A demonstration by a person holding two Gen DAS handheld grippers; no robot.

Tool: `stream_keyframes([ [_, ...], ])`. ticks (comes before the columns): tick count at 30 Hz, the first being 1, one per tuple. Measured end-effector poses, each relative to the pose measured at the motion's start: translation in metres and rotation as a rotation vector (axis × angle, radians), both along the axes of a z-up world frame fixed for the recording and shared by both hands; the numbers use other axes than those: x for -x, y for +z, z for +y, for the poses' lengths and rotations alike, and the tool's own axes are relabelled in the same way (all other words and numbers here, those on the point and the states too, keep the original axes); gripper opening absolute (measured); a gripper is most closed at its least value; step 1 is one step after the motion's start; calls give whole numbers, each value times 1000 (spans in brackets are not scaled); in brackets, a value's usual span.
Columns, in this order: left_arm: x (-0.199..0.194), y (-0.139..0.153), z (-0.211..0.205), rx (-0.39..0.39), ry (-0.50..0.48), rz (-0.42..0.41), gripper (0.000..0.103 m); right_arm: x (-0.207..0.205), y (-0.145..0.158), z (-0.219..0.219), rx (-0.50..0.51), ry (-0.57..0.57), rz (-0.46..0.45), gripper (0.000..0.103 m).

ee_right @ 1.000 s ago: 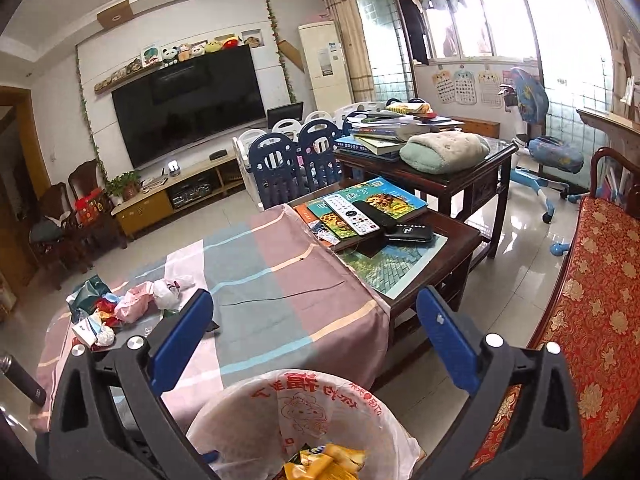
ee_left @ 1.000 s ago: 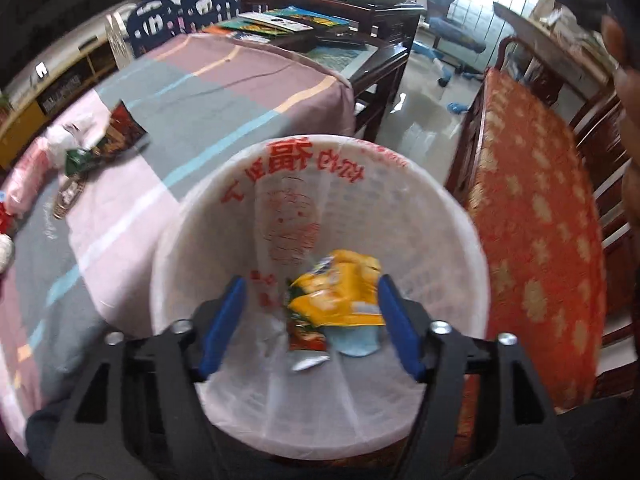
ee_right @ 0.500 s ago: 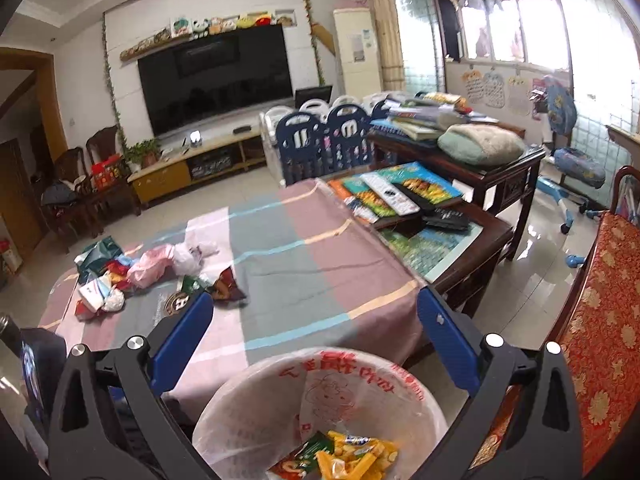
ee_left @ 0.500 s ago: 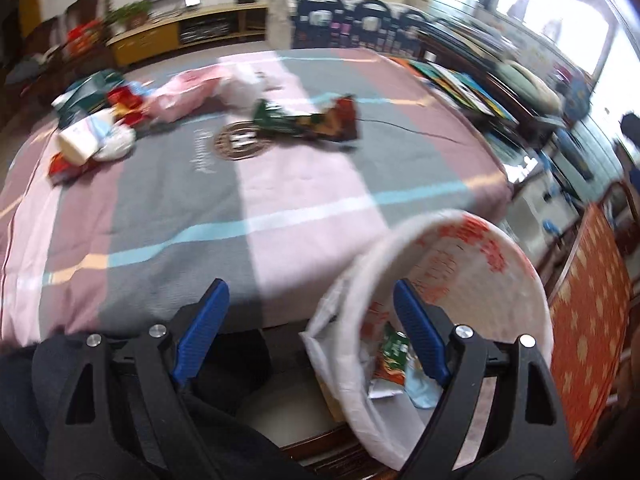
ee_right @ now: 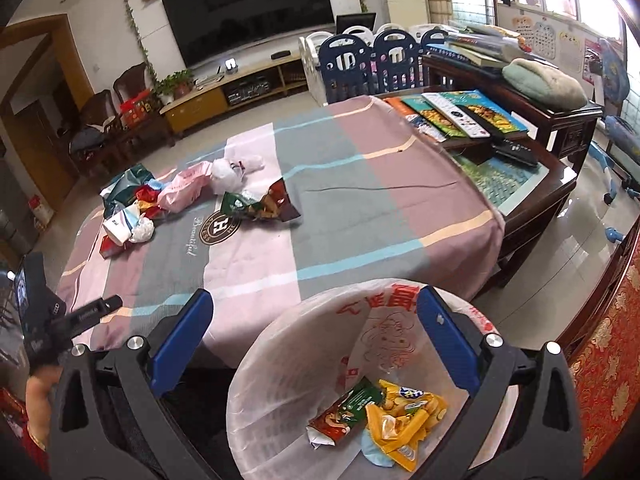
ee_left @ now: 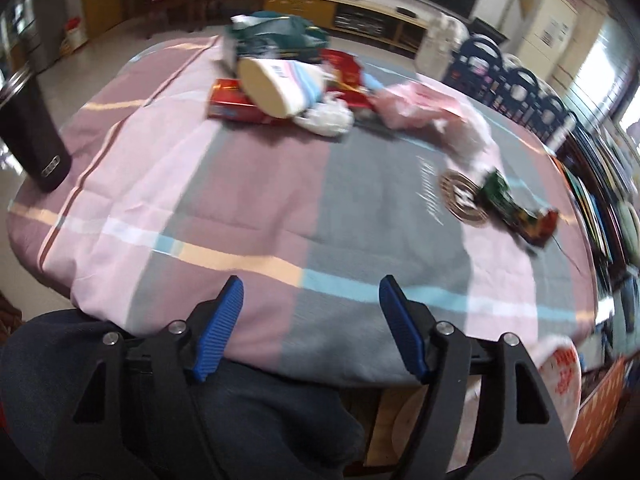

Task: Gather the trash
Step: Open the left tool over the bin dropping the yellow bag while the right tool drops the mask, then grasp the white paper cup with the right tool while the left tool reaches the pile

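Hovering over the near edge of the striped tablecloth, the left gripper has its blue-padded jaws spread wide with nothing between them. The right gripper is likewise released and empty, held above the white trash bin that stands on the floor just beside the table's near edge. Inside the bin's red-printed liner lie a yellow snack wrapper and a green and red wrapper, touching each other at the bottom. On the cloth, well apart from both grippers, a green and dark red snack bag lies just beside the round logo printed on the fabric. Farther back sits a cluster of litter: a pink plastic bag, a crumpled white bag, a tipped paper cup, a red box and a teal bag. The left-wrist view is motion-blurred, so finer detail there cannot be made out.
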State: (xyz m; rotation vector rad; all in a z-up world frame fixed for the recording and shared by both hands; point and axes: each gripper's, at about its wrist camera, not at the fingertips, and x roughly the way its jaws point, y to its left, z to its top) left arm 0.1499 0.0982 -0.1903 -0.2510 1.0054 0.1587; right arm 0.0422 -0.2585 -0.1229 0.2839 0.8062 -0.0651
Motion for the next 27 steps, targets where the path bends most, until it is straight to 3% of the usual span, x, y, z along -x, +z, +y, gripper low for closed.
stream_keyframes([
  [8,-34,8,83,61,182,-35,71,-22,-11,19,9,42,42,99],
  [13,-61,14,124,94,254,-64,77,-34,-19,25,-3,47,64,100],
  [17,-95,16,133,174,226,-105,82,-45,-29,29,-19,49,93,99],
  [21,-133,18,114,159,146,-164,82,-51,-32,33,-9,54,104,100],
  [25,-170,1,104,190,110,-115,82,-56,-34,34,-8,51,112,100],
  [26,-175,-5,105,213,120,-106,80,-57,-34,34,-10,50,115,100],
  [27,-177,-10,107,243,126,-103,70,-58,-36,35,-11,49,118,100],
])
